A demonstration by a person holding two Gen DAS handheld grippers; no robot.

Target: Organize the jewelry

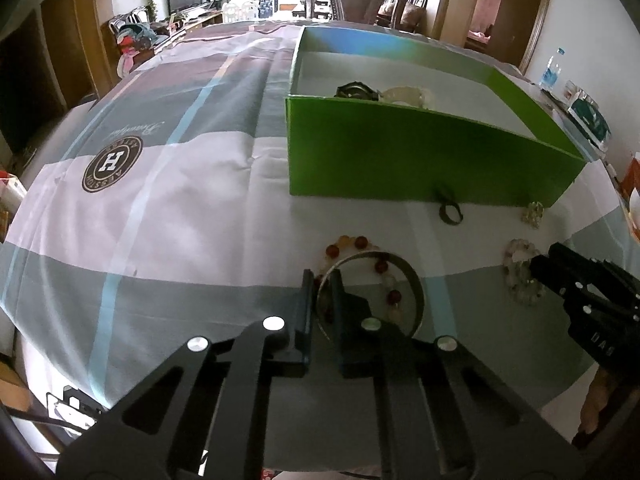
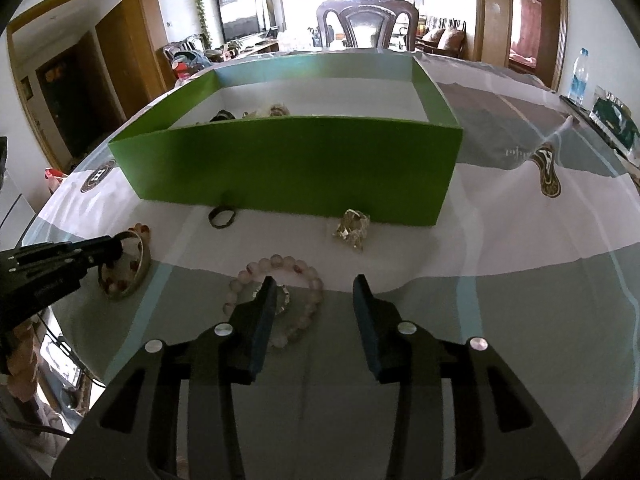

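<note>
Your left gripper (image 1: 322, 280) clamps the metal bangle's (image 1: 412, 284) rim; your right gripper (image 2: 316, 286) sits jaws apart over the pale bead bracelet (image 2: 310, 280), before the green box (image 2: 300, 168).

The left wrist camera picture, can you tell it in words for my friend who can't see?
The left gripper is shut on the rim of a metal bangle lying over a red bead bracelet on a striped tablecloth. Behind them stands an open green box with jewelry inside. The right gripper reaches a pale bead bracelet at the right.
</note>
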